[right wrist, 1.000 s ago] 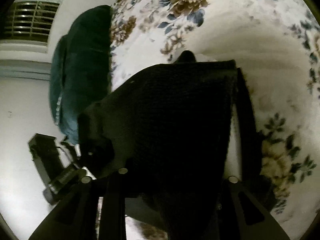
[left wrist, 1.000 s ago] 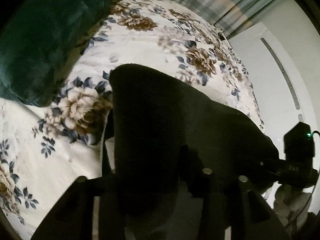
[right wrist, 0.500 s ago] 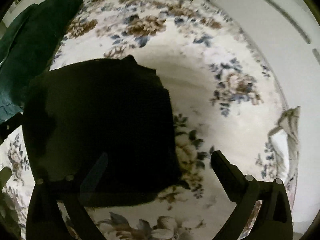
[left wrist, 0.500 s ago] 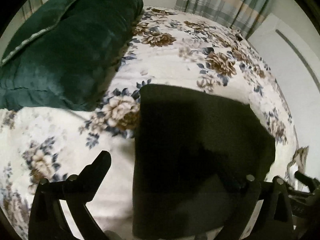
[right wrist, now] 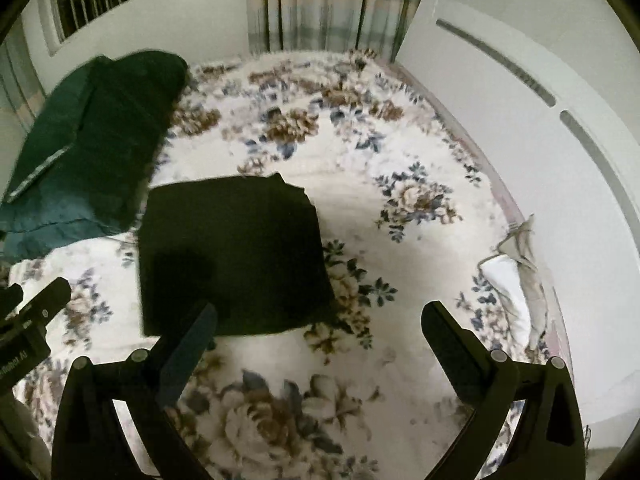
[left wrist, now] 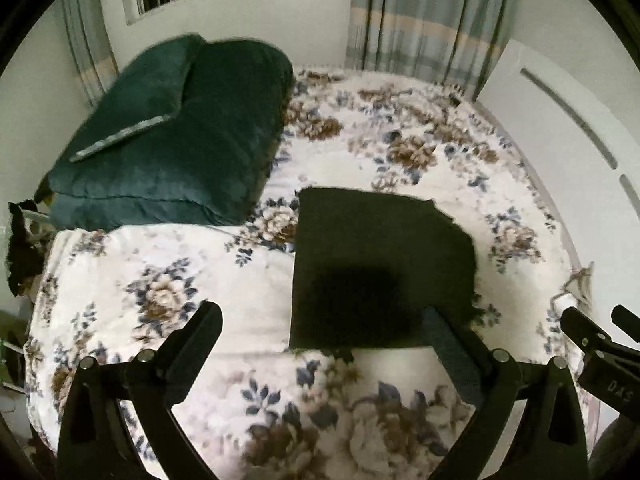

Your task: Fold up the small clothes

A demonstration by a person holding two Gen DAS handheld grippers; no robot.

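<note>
A black garment [left wrist: 380,264] lies folded into a flat rectangle on the flowered bedspread [left wrist: 160,280]; it also shows in the right wrist view [right wrist: 232,256]. My left gripper [left wrist: 320,320] is open and empty, held above the bed just in front of the garment's near edge. My right gripper [right wrist: 320,316] is open and empty, above the garment's near right corner. The right gripper's body [left wrist: 600,352] shows at the right edge of the left wrist view. The left gripper's body [right wrist: 28,328] shows at the left edge of the right wrist view.
A dark green pillow [left wrist: 172,140] lies on the bed at the back left, close to the garment; it also shows in the right wrist view [right wrist: 92,128]. A white panel [right wrist: 520,140] runs along the bed's right side. Curtains [left wrist: 432,12] and a window stand behind.
Both grippers let go of the black garment, opened and pulled back and up from it. The garment now lies flat and folded on the bed.
</note>
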